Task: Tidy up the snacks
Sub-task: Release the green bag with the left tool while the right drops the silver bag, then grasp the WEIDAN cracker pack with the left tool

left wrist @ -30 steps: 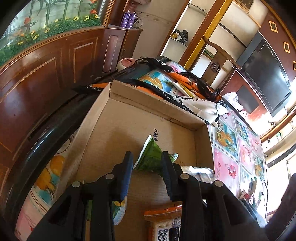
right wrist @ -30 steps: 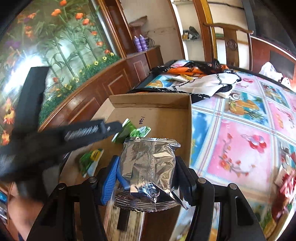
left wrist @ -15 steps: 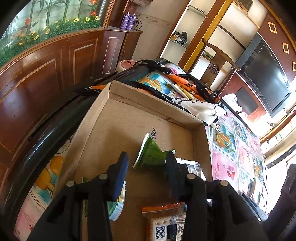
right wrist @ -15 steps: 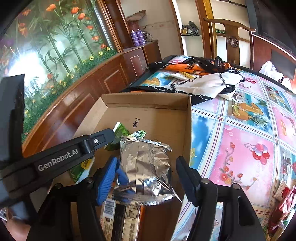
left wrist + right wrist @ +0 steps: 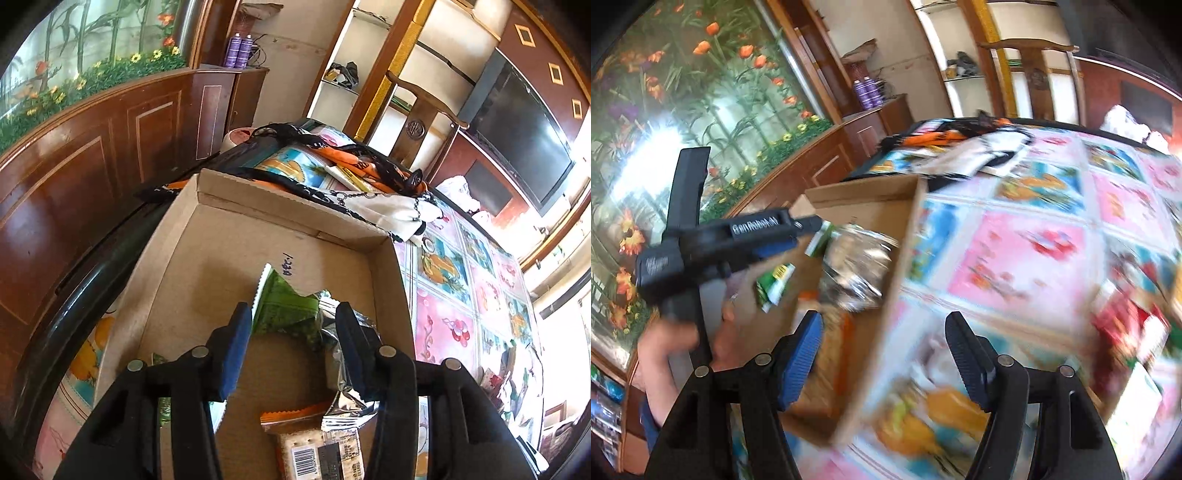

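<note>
Green snack packet (image 5: 286,308) between just-opened left gripper (image 5: 291,332) jaws, right gripper (image 5: 882,354) wide, empty.

The left tool (image 5: 291,332), just opening, straddles a green packet (image 5: 286,310) in the cardboard box (image 5: 207,258).

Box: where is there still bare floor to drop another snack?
The box has bare floor at its far end, between the far wall and the green packet, and along the left wall. The near right corner is crowded with the foil bag and cracker pack.
</note>
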`<state>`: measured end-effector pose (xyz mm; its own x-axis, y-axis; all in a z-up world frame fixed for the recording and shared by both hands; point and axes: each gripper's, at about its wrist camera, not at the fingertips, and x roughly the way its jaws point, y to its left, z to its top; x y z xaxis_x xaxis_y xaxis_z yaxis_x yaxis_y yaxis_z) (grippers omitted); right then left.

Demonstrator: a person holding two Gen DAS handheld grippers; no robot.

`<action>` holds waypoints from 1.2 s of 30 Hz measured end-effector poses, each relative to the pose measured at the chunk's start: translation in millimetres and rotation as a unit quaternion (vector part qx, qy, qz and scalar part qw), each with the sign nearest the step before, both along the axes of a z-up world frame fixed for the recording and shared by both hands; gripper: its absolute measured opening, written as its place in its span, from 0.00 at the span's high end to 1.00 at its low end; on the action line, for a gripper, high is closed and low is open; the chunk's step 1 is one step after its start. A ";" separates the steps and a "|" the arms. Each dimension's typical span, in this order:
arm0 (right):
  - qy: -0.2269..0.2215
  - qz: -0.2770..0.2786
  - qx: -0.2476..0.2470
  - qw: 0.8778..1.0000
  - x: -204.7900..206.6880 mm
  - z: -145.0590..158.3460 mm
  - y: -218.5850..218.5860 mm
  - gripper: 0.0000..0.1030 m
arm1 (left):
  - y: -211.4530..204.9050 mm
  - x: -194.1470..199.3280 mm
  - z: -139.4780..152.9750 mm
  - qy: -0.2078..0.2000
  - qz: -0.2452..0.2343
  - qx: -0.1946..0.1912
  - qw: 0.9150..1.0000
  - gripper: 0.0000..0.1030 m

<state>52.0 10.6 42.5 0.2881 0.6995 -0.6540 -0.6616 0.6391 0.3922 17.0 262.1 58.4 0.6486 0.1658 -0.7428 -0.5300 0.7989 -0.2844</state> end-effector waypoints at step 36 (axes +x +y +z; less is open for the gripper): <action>0.116 -0.231 0.080 0.963 61.4 -9.8 -215.9 0.29 | -313.1 21.5 -19.7 0.051 -0.359 0.157 0.919 0.30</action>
<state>113.4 -205.3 32.7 0.4522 0.6290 -0.6323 -0.2033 0.7630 0.6136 38.5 -51.0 38.7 0.6034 -0.0617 -0.7951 0.1549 0.9871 0.0409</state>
